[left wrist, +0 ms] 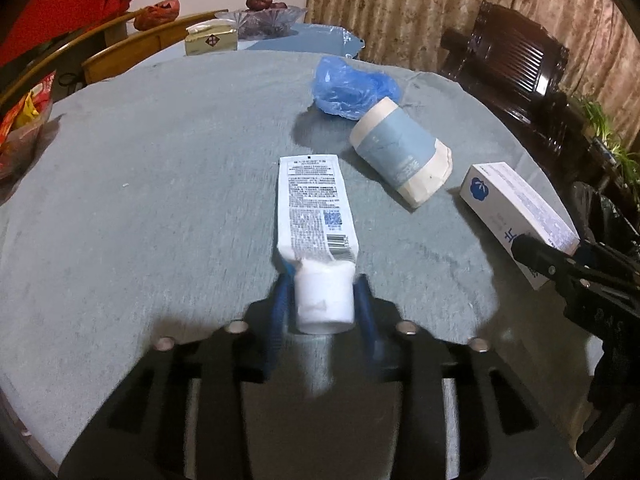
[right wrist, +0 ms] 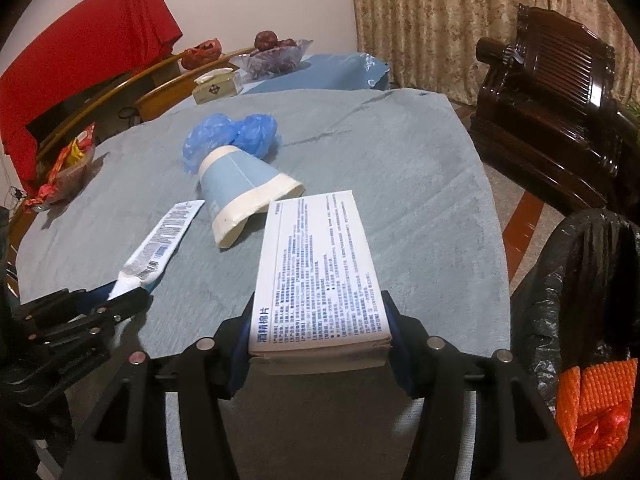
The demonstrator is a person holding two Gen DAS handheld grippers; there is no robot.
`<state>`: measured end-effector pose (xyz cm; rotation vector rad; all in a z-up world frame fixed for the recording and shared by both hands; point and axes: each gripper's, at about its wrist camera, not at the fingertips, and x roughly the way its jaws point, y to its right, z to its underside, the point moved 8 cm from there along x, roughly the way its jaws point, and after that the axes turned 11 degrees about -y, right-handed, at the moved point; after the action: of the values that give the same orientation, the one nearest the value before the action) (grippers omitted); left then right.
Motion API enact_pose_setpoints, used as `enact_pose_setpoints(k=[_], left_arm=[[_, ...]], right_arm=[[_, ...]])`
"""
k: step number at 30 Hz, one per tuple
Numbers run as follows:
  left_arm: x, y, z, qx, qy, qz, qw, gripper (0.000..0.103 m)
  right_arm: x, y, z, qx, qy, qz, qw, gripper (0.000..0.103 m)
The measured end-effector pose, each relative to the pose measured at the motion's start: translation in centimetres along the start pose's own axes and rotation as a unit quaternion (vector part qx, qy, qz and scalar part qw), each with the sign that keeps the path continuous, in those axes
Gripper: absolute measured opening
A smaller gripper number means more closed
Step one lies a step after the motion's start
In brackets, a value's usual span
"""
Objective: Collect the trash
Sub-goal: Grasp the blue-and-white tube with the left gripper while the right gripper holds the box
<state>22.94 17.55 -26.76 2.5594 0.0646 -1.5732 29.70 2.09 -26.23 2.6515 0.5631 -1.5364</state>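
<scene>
Your left tongs (left wrist: 322, 300) pinch the tube (left wrist: 314, 208) at its cap; your right tongs (right wrist: 318, 340) clamp the box (right wrist: 320, 264). Lift both straight off the bench (left wrist: 160, 168), then swing toward the black bag (right wrist: 580, 280).

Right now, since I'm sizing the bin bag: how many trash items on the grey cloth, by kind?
Tube, cap between the left gripper pads: 1
Box, clamped in the right gripper: 1
Paper cup, on its side: 1
Blue plastic bag, crumpled: 1
Total: 4
</scene>
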Motion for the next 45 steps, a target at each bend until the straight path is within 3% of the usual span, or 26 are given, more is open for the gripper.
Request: enact_pose_setpoints(k=[1, 7, 9, 12, 14, 17, 22, 23, 24, 25, 29, 31, 32, 42, 45], left_arm=[[0.0, 0.0, -0.2, -0.001, 0.001, 0.0, 1.0, 0.061], [1.1, -0.1, -1.5, -0.004, -0.002, -0.012, 0.9999, 0.064], [1.3, 0.0, -1.8, -0.002, 0.0, -0.015, 0.9999, 0.06], [1.2, 0.0, -1.9, -0.001, 0.006, -0.013, 0.9999, 0.042], [1.2, 0.0, -1.9, -0.004, 0.008, -0.008, 0.9999, 0.042], [0.7, -0.2, -1.9, -0.008, 0.018, -0.008, 0.9998, 0.041], [-0.5, -0.1, -1.7, -0.007, 0.028, -0.012, 0.9995, 0.041], [-0.7, -0.1, -1.7, -0.005, 0.029, -0.014, 0.9995, 0.041], [-1.0, -0.1, -1.7, -0.004, 0.031, -0.013, 0.9994, 0.041], [-1.2, -0.1, -1.7, -0.005, 0.032, -0.012, 0.9994, 0.041], [-2.5, 0.1, -1.9, -0.003, 0.041, -0.009, 0.9991, 0.041], [-3.1, 0.3, -2.0, -0.001, 0.044, -0.005, 0.999, 0.015], [-3.3, 0.6, -2.1, 0.001, 0.043, 0.002, 0.9991, 0.011], [-2.7, 1.6, -1.7, 0.018, 0.044, 0.002, 0.9989, 0.005], [-2.6, 2.2, -1.7, 0.018, 0.037, 0.034, 0.9986, 0.007]], right_arm=[[0.0, 0.0, -0.1, 0.0, 0.0, 0.0, 1.0, 0.056], [0.3, 0.2, -0.2, 0.0, -0.001, 0.002, 1.0, 0.057], [0.5, 0.3, -0.2, -0.001, -0.004, 0.004, 1.0, 0.057], [0.8, 0.4, -0.2, 0.001, -0.009, 0.003, 1.0, 0.057], [1.0, 0.4, -0.2, -0.001, -0.01, 0.006, 1.0, 0.06], [1.1, 0.3, -0.5, -0.005, -0.008, 0.013, 1.0, 0.072], [2.0, 0.4, -0.7, -0.01, -0.018, 0.021, 1.0, 0.072], [2.1, 0.3, -0.8, -0.012, -0.019, 0.024, 0.999, 0.069], [2.2, 0.2, -0.8, -0.015, -0.02, 0.027, 0.999, 0.056], [2.3, 0.2, -0.8, -0.019, -0.024, 0.032, 0.999, 0.055], [1.3, -0.1, -0.8, -0.018, -0.015, 0.024, 0.999, 0.054], [0.4, -0.2, -1.0, -0.02, -0.007, 0.024, 1.0, 0.054], [-0.2, -0.2, -1.0, -0.019, -0.001, 0.022, 1.0, 0.054], [-2.1, -0.2, -1.0, -0.015, 0.009, 0.017, 1.0, 0.054], [-2.0, -0.2, -0.7, -0.013, 0.007, 0.016, 1.0, 0.054]])
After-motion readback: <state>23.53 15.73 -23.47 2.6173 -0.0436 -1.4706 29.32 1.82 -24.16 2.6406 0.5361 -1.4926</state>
